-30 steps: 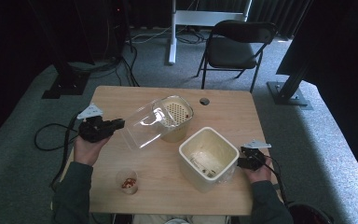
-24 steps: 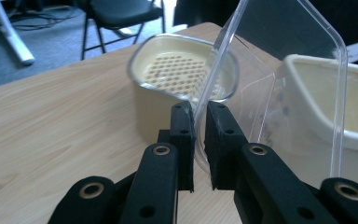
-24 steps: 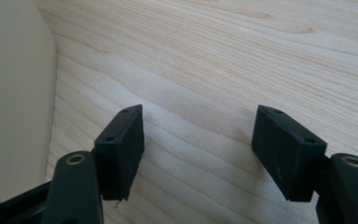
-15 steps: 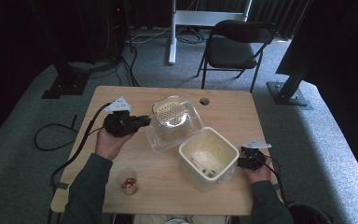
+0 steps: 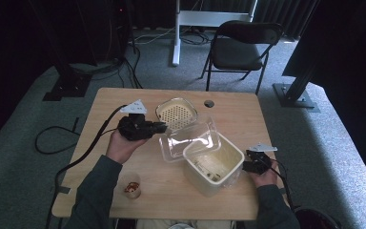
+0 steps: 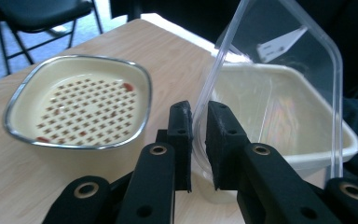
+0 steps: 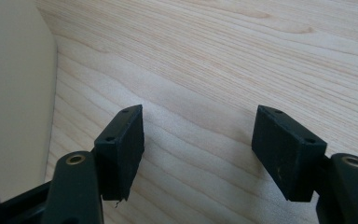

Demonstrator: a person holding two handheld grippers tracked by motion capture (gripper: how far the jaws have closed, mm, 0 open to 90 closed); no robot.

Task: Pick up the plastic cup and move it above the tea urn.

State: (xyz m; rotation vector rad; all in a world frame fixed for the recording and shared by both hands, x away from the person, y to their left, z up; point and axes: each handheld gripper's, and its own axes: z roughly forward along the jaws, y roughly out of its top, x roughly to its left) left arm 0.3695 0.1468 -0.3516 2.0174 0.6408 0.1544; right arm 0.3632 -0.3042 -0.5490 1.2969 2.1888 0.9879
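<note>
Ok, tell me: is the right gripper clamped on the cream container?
No, the right gripper has its jaws wide apart over bare table, with the cream container off to one side.

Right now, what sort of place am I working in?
Probably a recording studio or lab: a wooden table on grey carpet, with black curtains, stand bases and a folding chair.
</note>
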